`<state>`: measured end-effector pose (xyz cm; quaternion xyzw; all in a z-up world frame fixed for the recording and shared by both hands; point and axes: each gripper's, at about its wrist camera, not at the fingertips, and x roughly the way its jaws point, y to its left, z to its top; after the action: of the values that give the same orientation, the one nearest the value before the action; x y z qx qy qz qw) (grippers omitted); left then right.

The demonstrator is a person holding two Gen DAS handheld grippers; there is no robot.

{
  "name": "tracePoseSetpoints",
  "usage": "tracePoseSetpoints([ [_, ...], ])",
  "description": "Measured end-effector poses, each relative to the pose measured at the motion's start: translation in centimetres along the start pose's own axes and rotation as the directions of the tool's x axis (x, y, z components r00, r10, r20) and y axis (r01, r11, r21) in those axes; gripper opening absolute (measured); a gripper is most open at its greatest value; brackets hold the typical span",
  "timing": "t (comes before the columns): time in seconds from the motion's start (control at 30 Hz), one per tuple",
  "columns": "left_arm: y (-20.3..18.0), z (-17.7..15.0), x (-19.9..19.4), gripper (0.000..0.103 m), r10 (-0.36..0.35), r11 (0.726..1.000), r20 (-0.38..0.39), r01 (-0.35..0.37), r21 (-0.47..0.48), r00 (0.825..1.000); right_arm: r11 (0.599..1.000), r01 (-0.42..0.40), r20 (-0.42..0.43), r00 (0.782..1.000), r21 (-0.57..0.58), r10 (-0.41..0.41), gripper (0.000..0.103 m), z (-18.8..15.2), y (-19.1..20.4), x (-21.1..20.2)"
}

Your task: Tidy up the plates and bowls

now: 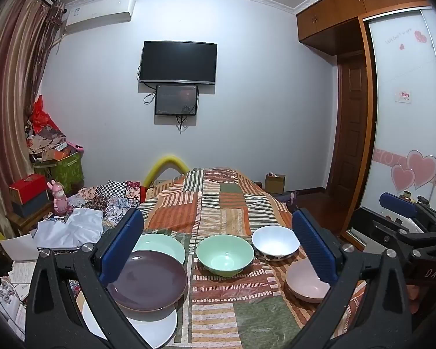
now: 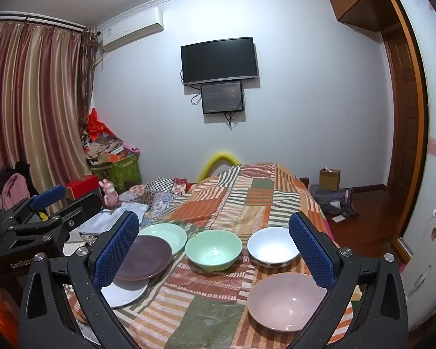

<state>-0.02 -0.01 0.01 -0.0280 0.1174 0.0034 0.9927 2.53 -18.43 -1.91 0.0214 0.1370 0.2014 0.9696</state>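
Observation:
Six dishes lie on the patchwork bed cover (image 1: pixel 218 200). At the left, a purple plate (image 1: pixel 148 282) overlaps a pale green plate (image 1: pixel 162 244) behind it and a white plate (image 1: pixel 151 325) in front. A green bowl (image 1: pixel 225 254) sits mid-bed, a white bowl (image 1: pixel 276 242) to its right, and a pink bowl (image 1: pixel 303 283) nearer. My left gripper (image 1: pixel 217 215) hovers open above them, holding nothing. My right gripper (image 2: pixel 213 217) is also open and empty, over the green bowl (image 2: pixel 213 250), white bowl (image 2: pixel 271 247) and pink bowl (image 2: pixel 284 301); the purple plate (image 2: pixel 148 257) lies beside its left finger.
Folded clothes (image 1: pixel 72 226), papers, a pink rabbit figure (image 1: pixel 60 200) and boxes crowd the bed's left side. A wardrobe with sliding doors (image 1: pixel 407 116) stands at the right above wooden floor. A TV (image 1: pixel 178 62) hangs on the far wall. A cardboard box (image 2: pixel 330 179) sits on the floor.

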Motion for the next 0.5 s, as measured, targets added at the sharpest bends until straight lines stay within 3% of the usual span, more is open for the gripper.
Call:
tracePoseSetpoints([
  [0.5, 0.52, 0.33, -0.51, 0.103, -0.001, 1.0, 0.007, 0.001, -0.002, 1.0, 1.0, -0.003, 0.002, 1.0, 0.0, 0.003, 0.103, 0.09, -0.03, -0.28],
])
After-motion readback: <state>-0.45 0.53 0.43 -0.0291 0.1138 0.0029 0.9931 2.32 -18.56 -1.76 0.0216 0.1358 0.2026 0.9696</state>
